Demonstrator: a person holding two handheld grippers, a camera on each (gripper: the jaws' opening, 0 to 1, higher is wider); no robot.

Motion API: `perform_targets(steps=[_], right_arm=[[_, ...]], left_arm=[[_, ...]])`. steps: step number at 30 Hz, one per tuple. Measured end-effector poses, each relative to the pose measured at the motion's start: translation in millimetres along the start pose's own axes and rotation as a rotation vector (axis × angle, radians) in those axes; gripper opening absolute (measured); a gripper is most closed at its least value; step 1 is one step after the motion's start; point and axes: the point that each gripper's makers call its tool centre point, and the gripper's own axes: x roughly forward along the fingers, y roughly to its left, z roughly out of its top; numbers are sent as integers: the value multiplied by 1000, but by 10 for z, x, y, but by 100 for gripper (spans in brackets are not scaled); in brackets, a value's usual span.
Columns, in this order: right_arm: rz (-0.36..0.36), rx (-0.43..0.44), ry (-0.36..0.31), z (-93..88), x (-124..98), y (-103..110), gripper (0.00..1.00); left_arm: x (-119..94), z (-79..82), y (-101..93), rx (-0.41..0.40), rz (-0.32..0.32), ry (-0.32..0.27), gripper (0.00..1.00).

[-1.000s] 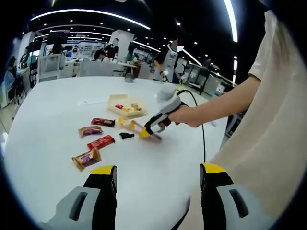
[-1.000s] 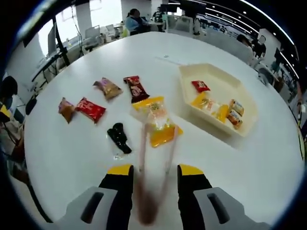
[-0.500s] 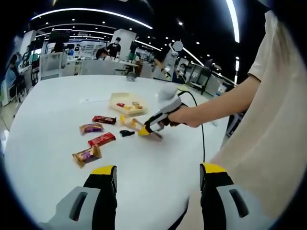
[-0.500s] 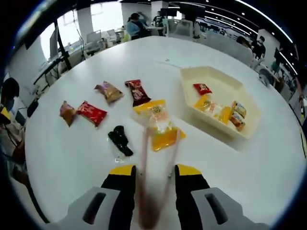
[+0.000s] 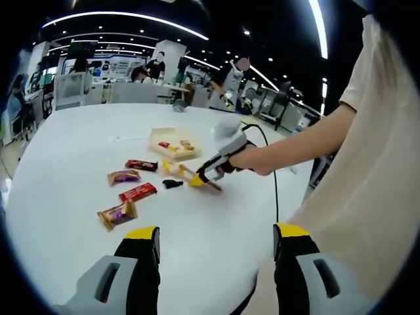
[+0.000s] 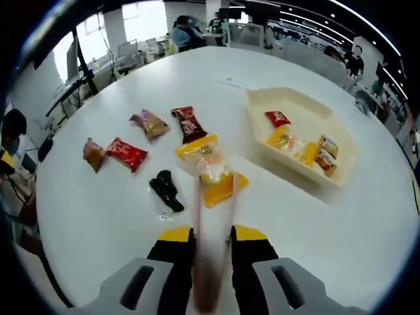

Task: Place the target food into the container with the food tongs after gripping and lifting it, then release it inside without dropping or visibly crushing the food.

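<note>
The work surface was a large round white table (image 6: 367,216) with a smooth, glossy top, standing in a wide open-plan office with dark ceilings crossed by long curved light strips (image 5: 125,16). Desks, chairs and several people stood or sat in the background beyond the table's far edge.

In the right gripper view, the right gripper (image 6: 211,237) had its yellow-tipped jaws drawn close together, squeezing a pair of food tongs (image 6: 209,262) that ran forward between them. The tong tips pinched a yellow and clear snack packet (image 6: 211,172) directly ahead of the gripper; whether the packet had left the tabletop could not be told. Ahead and to the right of the tongs sat a cream tray (image 6: 298,98) already holding several small wrapped snacks. To the left of the tongs lay a black packet (image 6: 165,189), a red packet (image 6: 127,153), a small brown one (image 6: 92,152), a tan one (image 6: 148,122) and a dark red bar (image 6: 188,123).

In the left gripper view, the left gripper (image 5: 215,244) hung above the near table edge, jaws wide apart and holding nothing. The person's hand (image 5: 252,157) held the right gripper out over the table.
</note>
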Motion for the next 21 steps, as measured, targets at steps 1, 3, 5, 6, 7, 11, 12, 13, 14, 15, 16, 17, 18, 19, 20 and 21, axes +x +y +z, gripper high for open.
perform_targets(steps=[1, 3, 5, 6, 7, 11, 12, 13, 14, 15, 16, 17, 18, 19, 20, 21], right_arm=[[3, 1, 3, -8, -7, 1, 21], [13, 9, 7, -33, -34, -6, 21], [18, 10, 8, -45, -68, -6, 21], [20, 9, 10, -48, -83, -6, 20], [23, 7, 11, -50, -106, -8, 20], [32, 4, 11, -42, -177, -26, 19], [34, 5, 10, -35, -190, -27, 19], [35, 6, 8, -28, -200, -29, 19], [35, 2, 8, -18, -209, -41, 18], [34, 0, 6, -12, -212, -43, 18], [34, -1, 4, -2, -218, -44, 18], [35, 1, 1, 12, -228, -44, 18], [35, -2, -1, 22, -236, -41, 18], [36, -3, -3, 32, -243, -40, 18], [36, -3, -7, 46, -251, -38, 18], [36, -2, -9, 55, -259, -38, 18]], left_arm=[[0, -1, -1, -1, 0, 0, 70], [1, -2, -3, 0, 0, 0, 70], [7, 0, -9, 1, -2, 0, 70], [11, 2, -11, 2, -3, -1, 70], [17, 5, -14, 3, -4, -2, 70], [54, 34, -39, 11, -16, -6, 70], [59, 41, -44, 13, -17, -8, 70], [65, 47, -47, 14, -19, -9, 70], [72, 53, -51, 16, -21, -10, 70], [76, 57, -54, 18, -22, -11, 70], [80, 63, -60, 18, -24, -12, 70], [83, 68, -65, 20, -26, -13, 70], [84, 70, -68, 21, -27, -13, 70], [84, 71, -71, 22, -27, -13, 70], [84, 71, -75, 22, -28, -13, 70], [84, 72, -77, 23, -28, -14, 70]])
